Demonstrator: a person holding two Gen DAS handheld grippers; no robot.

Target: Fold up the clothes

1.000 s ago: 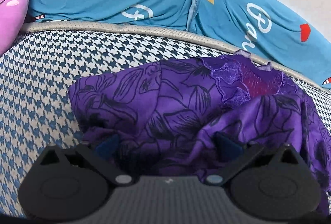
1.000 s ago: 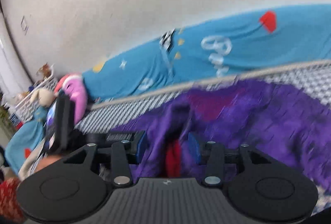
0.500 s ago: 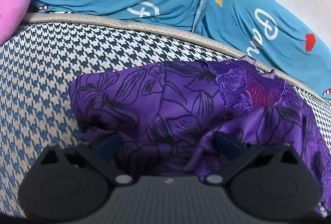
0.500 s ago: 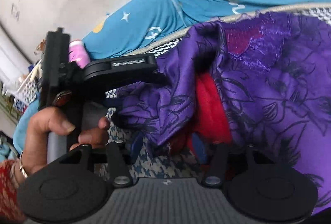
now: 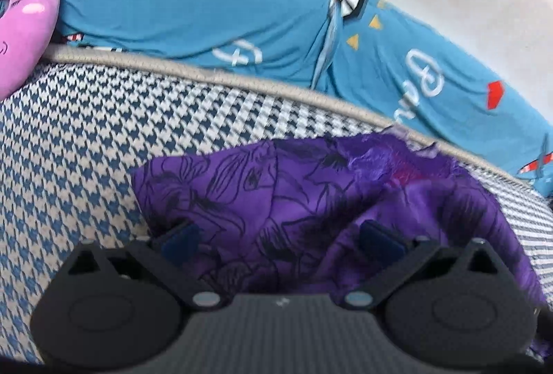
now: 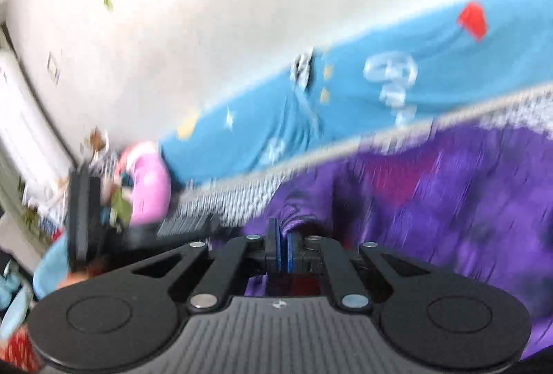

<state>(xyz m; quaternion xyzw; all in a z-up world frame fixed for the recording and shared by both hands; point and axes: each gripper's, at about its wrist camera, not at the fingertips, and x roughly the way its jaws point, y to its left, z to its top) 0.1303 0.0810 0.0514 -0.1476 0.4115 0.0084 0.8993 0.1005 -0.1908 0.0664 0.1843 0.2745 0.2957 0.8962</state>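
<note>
The houndstooth mattress cover (image 5: 86,139), blue and white with a beige piped edge, takes up most of the space, and along its far side runs a blue bedsheet (image 5: 242,11) printed with stars, triangles and white lettering, pressed up against a pale wall (image 6: 224,11). A pink plush pillow (image 5: 24,25) with a sleepy drawn face sits at the far left corner of the bed.

On the houndstooth surface lies the purple garment (image 5: 276,194), a glossy fabric with black leaf outlines and a patch of embroidered trim near its far edge. It is bunched and rumpled, not flat, and reaches close to the piped border.

The left gripper (image 5: 280,235) sits low over the near edge of the garment with its two blue pads spread wide apart; cloth lies between them but neither pad pinches it.

The right gripper (image 6: 280,249) has its blue pads pressed together, and a fold of the purple garment (image 6: 449,201) rises right from the pinch, so it has hold of the cloth. That view is heavily blurred. To its left the other gripper's black body shows, with part of a hand (image 6: 74,277) beneath it.
</note>
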